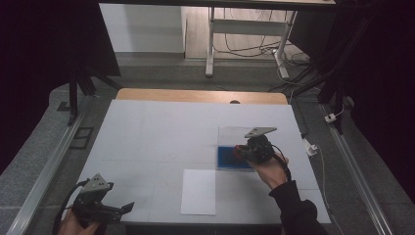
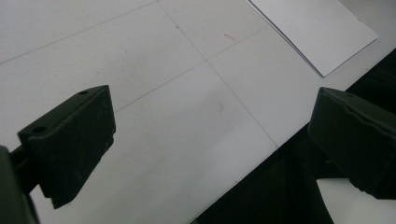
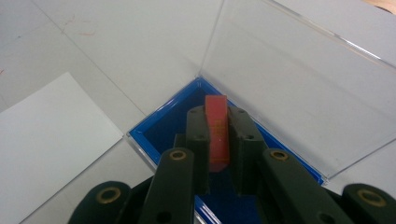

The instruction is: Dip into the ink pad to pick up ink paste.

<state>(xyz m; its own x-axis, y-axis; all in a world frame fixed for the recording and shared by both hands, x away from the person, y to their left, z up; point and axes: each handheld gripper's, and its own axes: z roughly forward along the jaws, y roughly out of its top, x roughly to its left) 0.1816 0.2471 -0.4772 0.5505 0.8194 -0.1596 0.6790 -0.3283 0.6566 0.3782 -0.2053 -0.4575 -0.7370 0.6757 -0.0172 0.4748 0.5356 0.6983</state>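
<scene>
Right gripper (image 3: 217,140) clamped on red block (image 3: 216,122) over blue tray (image 3: 154,128) near tabletop's right edge, probably for placing; left gripper (image 2: 205,140) idle, jaws apart.

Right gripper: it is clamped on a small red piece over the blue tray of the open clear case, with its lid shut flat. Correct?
Not quite. The right gripper does clamp the red piece over the blue tray, but the clear lid stands raised open, as the right gripper view shows.

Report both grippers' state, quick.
Left gripper: open, holding nothing.
Right gripper: shut on a small flat red block, over the blue-lined clear plastic box.
</scene>
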